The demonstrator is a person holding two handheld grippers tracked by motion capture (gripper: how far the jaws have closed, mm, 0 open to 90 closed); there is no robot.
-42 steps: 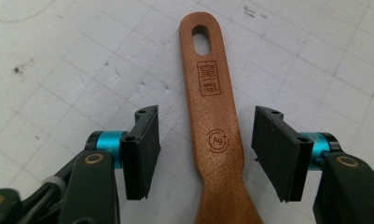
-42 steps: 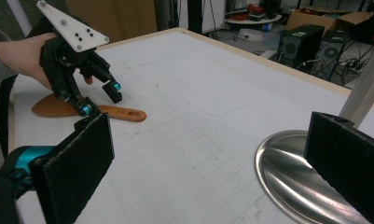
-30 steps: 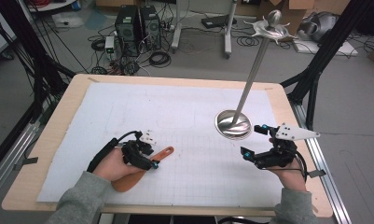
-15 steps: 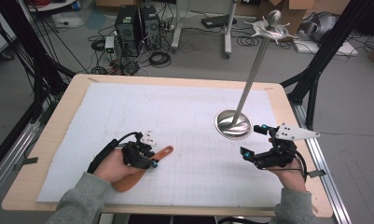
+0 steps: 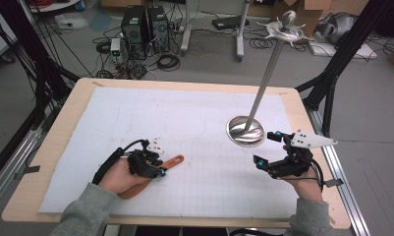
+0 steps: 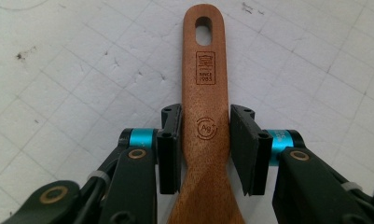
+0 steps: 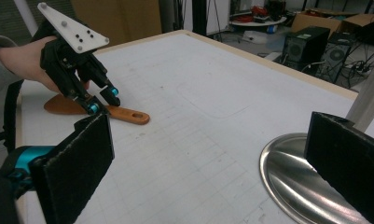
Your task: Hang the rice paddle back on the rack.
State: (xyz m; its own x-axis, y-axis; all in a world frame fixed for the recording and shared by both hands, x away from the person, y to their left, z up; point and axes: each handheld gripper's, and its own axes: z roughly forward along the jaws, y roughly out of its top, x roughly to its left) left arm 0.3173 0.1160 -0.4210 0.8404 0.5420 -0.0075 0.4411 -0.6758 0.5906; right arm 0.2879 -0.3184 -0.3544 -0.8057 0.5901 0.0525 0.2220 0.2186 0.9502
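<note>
Since the earlier frame, little on the table has shifted: both hands sit where they were, and only the left gripper (image 6: 205, 140) has changed, its jaws having just been closing around the handle of the brown wooden spatula (image 6: 205, 93). In the left gripper view the two black pads now stand at either side of the handle's narrow neck, right at its edges; the left pad looks to touch the wood, while a hairline of shadow at the right pad leaves it unclear whether that side presses yet. The spatula lies flat on the white gridded paper sheet (image 5: 184, 123) that covers the light wooden table (image 5: 81, 93), near the front left part of the sheet. Its handle, with an oval hanging hole and burnt-in stamps, points away from the person's left hand (image 5: 118, 174), and its broad blade end lies under that hand.

The right gripper (image 5: 268, 147) hovers near the front right of the sheet, held in the right hand (image 5: 305, 184), its jaws spread wide with nothing between them. Just beyond it stands the polished steel stand (image 5: 246, 130), a round dished base with a slim pole that leans up to a star-shaped top. In the right gripper view that base (image 7: 292, 182) lies between the two wide black pads, apart from both.
</note>
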